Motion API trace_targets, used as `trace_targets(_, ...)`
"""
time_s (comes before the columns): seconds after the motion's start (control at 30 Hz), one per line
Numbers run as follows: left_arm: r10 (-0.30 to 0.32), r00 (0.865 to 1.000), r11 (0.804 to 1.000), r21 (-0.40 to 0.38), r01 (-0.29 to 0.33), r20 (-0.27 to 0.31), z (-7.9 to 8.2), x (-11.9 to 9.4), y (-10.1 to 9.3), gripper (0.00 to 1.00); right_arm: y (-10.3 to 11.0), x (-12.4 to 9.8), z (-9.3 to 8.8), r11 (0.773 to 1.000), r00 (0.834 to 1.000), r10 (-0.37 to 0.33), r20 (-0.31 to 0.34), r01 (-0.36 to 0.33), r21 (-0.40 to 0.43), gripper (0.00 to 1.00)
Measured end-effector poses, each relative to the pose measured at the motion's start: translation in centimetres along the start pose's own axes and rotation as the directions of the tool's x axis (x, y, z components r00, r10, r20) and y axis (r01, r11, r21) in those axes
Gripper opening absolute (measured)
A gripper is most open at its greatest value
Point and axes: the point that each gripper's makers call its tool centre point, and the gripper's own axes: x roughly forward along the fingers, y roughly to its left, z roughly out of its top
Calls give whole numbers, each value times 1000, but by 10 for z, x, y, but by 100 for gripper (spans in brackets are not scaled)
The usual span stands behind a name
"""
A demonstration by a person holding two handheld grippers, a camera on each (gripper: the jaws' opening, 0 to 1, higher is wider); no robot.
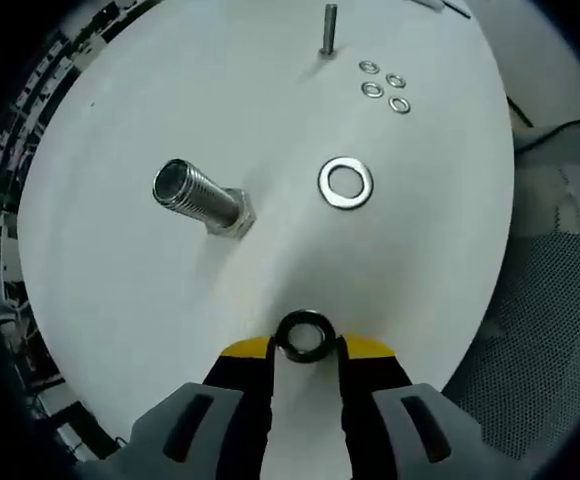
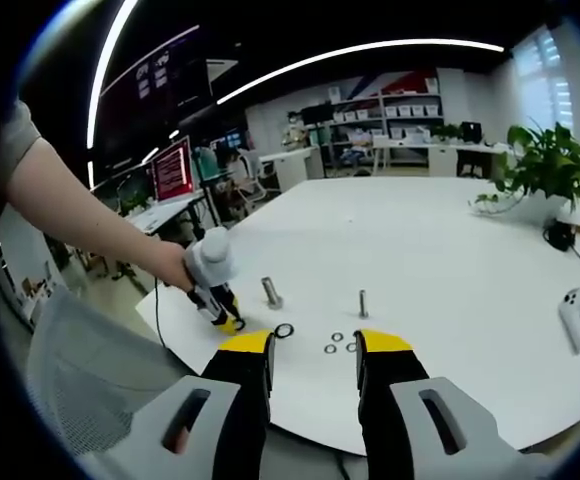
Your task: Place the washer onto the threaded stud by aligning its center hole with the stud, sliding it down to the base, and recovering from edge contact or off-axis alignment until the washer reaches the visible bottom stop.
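In the left gripper view my left gripper (image 1: 305,346) is shut on a dark metal washer (image 1: 303,337), gripped by its rim between the yellow tips. It hovers above the white table, short of the thick threaded stud (image 1: 198,196), which stands on a hex base up and to the left. A second large washer (image 1: 346,184) lies flat on the table to the stud's right. In the right gripper view my right gripper (image 2: 313,346) is open and holds nothing. There a hand holds the left gripper (image 2: 220,300) just left of the thick stud (image 2: 270,291).
A thin stud (image 1: 328,30) stands at the far side, with several small washers (image 1: 383,88) beside it. In the right gripper view there are the thin stud (image 2: 363,302), a flat washer (image 2: 284,331), a white controller (image 2: 575,315) at the table's right and a potted plant (image 2: 545,165).
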Motion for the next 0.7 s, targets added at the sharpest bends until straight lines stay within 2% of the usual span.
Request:
trace_targets(0.13, -4, 1000, 999, -42, 5, 14, 1, 0, 1, 24, 0, 0, 0, 1000, 1000, 3, 1, -3, 0, 35)
trace_targets(0.4, 2, 1000, 999, -36, -2, -12, 2, 1, 0, 22, 0, 0, 1, 1000, 1000, 2, 4, -2, 6, 34)
trace_targets(0.7, -8, 1000, 1000, -26, 8, 11, 1, -2, 0, 19, -1, 0, 0, 1000, 1000, -2, -3, 2, 5, 34)
